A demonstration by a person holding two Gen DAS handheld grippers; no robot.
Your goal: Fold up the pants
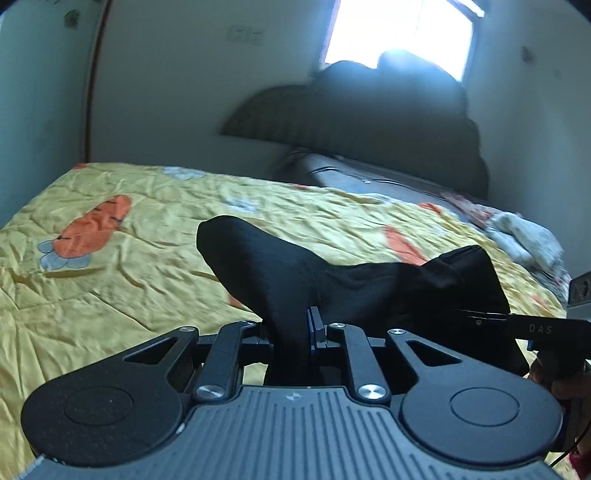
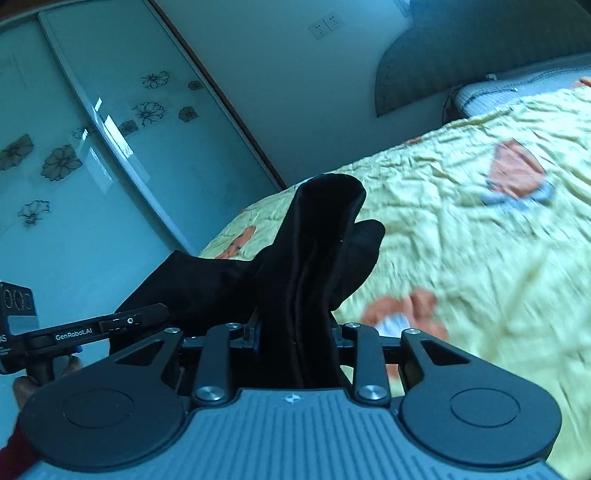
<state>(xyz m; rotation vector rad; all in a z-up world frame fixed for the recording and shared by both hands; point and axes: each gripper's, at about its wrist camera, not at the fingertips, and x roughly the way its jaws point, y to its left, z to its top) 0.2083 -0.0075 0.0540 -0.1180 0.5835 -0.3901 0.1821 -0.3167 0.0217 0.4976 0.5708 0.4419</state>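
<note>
Clamping a bunched fold of the black pants (image 1: 280, 280), the left tongs (image 1: 295, 332) are closed on fabric at 6 o'clock in the left wrist view. The right tongs (image 2: 295, 332) are likewise closed on the pants (image 2: 314, 258). The garment hangs slack between both tongs, raised above the yellow bedspread (image 1: 129, 258). A dark headboard (image 1: 351, 118) stands at 12 o'clock.

1. The pants (image 1: 354, 284) hang between the two grippers, above the quilt (image 1: 129, 266).
2. The left gripper (image 1: 295, 332) clamps one bunch of cloth; the right gripper (image 2: 295, 332) clamps another.
3. The headboard (image 1: 332, 114) stands behind the quilt, below the window (image 1: 399, 33).
4. The wardrobe doors (image 2: 74, 147) stand beside the bed.
</note>
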